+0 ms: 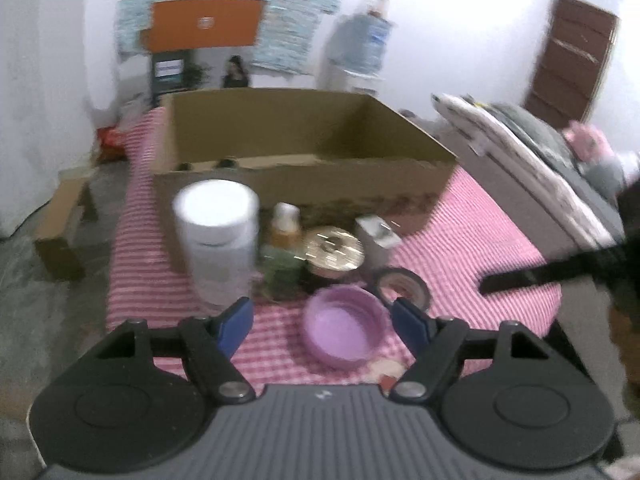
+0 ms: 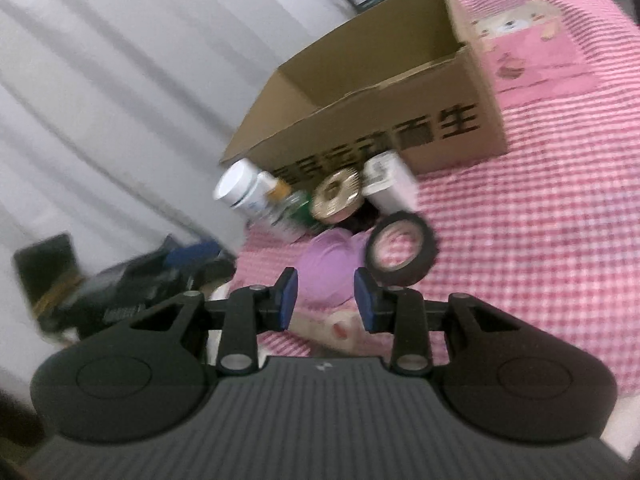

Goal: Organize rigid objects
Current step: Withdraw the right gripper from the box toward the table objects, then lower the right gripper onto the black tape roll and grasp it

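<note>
- The left gripper (image 1: 322, 314) has its blue-padded fingers spread wide and grips nothing; a round, shallow purple plastic lid (image 1: 346, 326) lies open side up between the fingertips and a little ahead of them, apart from both pads
- The right gripper (image 2: 326, 298) stands partly open, nothing between its pads; the same purple lid (image 2: 330, 266) lies just ahead of its tips, and a ring of black tape (image 2: 400, 248) rests tilted ahead and to its right
- Ahead of the left gripper stand a white cylindrical jar (image 1: 218, 236) with a smooth white cap, a small amber bottle (image 1: 285, 226) with a pale cap, a low tin with a ribbed gold lid (image 1: 334, 250), a white boxy container (image 1: 376, 236) and the tape roll (image 1: 404, 286); a green item next to the amber bottle is too blurred to name
- Behind that cluster sits an open brown cardboard box (image 1: 304, 152), plain corrugated walls; in the right wrist view its side (image 2: 380, 120) carries large black Chinese characters, the last reading 生, the rest smeared
- All of it rests on a pink-and-white checked cloth (image 1: 480, 240), soft and woven; a cartoon animal print (image 2: 520, 36) shows beyond the box
- Room: white walls, a brown door (image 1: 572, 60) far to the right, a water dispenser bottle (image 1: 366, 40) and an orange panel (image 1: 206, 24) at the back; both views are motion-blurred
</note>
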A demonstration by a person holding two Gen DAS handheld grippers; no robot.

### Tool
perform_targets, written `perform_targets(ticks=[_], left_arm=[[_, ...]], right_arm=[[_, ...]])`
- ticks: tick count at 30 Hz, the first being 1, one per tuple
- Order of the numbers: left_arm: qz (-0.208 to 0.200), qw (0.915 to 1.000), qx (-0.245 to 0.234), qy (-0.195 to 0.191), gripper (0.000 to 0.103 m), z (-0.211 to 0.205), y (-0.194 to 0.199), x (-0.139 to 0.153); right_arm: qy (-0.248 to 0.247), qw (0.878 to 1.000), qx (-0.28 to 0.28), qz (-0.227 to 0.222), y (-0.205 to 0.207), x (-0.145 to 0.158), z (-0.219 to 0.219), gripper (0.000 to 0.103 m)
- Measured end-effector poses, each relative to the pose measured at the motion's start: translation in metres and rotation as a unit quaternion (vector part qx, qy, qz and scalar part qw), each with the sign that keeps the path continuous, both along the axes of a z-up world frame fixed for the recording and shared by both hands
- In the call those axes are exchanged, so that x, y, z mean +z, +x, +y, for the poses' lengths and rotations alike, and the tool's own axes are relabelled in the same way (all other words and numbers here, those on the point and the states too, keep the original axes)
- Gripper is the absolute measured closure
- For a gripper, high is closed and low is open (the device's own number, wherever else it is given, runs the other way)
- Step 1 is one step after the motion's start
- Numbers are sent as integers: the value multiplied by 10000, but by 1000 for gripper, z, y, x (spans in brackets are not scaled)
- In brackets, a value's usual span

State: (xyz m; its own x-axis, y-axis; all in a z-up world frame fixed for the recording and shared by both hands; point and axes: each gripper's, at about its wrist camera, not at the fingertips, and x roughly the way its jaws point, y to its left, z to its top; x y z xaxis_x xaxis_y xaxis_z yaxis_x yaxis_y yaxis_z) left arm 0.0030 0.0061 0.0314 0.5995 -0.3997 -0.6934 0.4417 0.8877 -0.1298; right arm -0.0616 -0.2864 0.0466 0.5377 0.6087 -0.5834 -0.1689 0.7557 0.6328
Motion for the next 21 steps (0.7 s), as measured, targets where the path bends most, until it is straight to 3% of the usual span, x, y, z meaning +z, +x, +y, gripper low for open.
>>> perform_targets(ticks=[5, 11, 16, 21], left_arm=[[-225, 9966, -578, 535, 26, -45, -7, -16], [-599, 9874, -1049, 1020, 26, -87, -6, -28], [-522, 9838, -1203, 1220, 32, -106, 8, -43], [-466, 9818, -1292, 1313, 33, -115, 18, -50]], right_arm=[[-620, 9979, -154, -70, 19, -8, 0, 73], [-1191, 9926, 123, -186, 39, -21, 14, 74], [-1511, 9875, 394, -231, 53, -30, 27, 77], [-1864, 9805, 547, -311, 59, -35, 35, 89]])
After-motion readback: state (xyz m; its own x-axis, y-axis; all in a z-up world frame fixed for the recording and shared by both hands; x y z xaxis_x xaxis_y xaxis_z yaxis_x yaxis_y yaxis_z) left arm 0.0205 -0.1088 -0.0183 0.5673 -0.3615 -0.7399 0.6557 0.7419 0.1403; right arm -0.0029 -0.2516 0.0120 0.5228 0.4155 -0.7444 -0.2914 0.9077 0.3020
